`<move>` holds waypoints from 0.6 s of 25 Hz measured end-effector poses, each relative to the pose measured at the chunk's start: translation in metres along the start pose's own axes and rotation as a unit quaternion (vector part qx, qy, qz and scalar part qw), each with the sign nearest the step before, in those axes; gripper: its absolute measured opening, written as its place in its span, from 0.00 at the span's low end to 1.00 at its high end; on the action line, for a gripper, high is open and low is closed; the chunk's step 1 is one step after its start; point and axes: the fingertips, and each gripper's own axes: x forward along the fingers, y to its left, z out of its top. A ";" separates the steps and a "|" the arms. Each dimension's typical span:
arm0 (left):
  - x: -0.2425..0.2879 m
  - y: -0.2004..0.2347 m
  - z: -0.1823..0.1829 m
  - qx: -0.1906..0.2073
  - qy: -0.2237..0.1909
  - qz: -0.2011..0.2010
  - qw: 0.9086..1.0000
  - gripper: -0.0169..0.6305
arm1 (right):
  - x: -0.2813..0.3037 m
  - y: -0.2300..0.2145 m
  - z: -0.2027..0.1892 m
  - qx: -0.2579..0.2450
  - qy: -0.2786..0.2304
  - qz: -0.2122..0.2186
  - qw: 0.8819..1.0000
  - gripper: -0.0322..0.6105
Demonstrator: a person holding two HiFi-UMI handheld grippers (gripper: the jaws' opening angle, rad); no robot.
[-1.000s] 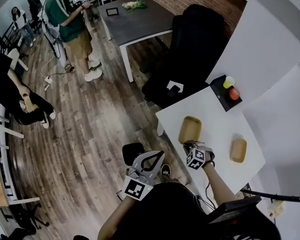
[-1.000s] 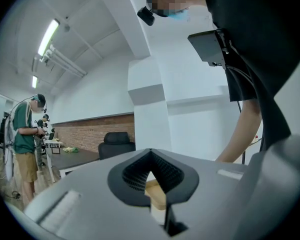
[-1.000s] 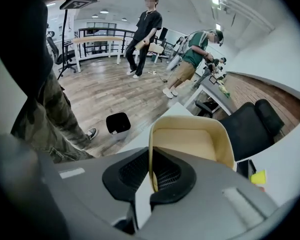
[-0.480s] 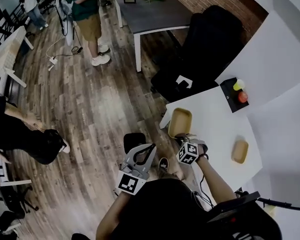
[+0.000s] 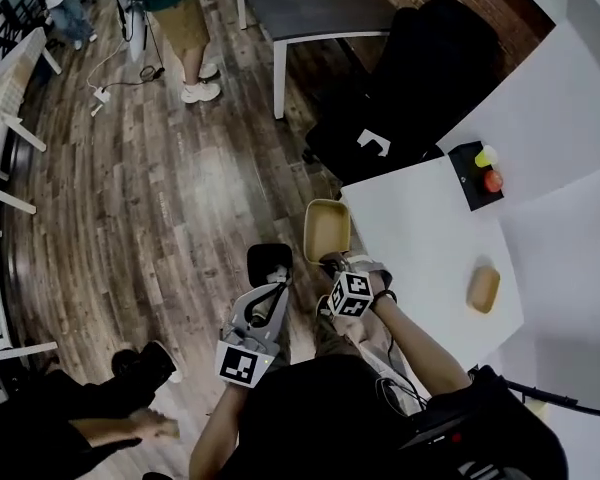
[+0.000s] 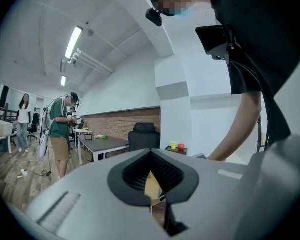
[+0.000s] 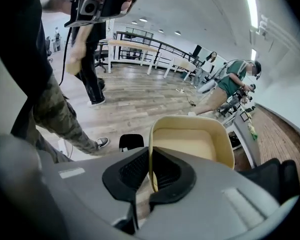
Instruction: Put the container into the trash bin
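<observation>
So the right gripper had its tongs pinching the near rim of the tan, rounded-rectangle shallow container. You could see the thin wall clamped between the black pads in the right gripper view. The container was up in the air just off the corner of the white surface, over the wooden floor, with its open side facing up toward the head camera. A small black trash bin sat on the floor just beside it, on the left.

The left gripper hung near that bin, its tongs looking pressed together with nothing in them. A second tan container lay on the surface, well apart from the first, and a black tray sat near the far edge.
</observation>
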 end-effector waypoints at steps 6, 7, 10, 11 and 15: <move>-0.029 0.016 -0.025 -0.021 0.014 0.026 0.999 0.02 | 0.024 0.024 0.034 -0.018 -0.016 0.021 0.999 0.09; -0.033 0.018 -0.029 -0.025 0.014 0.030 0.999 0.02 | 0.027 0.029 0.038 -0.020 -0.018 0.024 0.999 0.09; -0.042 0.025 -0.048 -0.034 0.026 0.041 0.998 0.02 | 0.043 0.042 0.050 -0.025 -0.023 0.031 0.999 0.09; -0.042 0.028 -0.054 -0.036 0.031 0.044 0.998 0.02 | 0.049 0.046 0.053 -0.024 -0.026 0.034 0.999 0.09; -0.036 0.033 -0.078 -0.047 0.034 0.046 0.997 0.02 | 0.074 0.058 0.060 -0.013 -0.040 0.044 0.998 0.09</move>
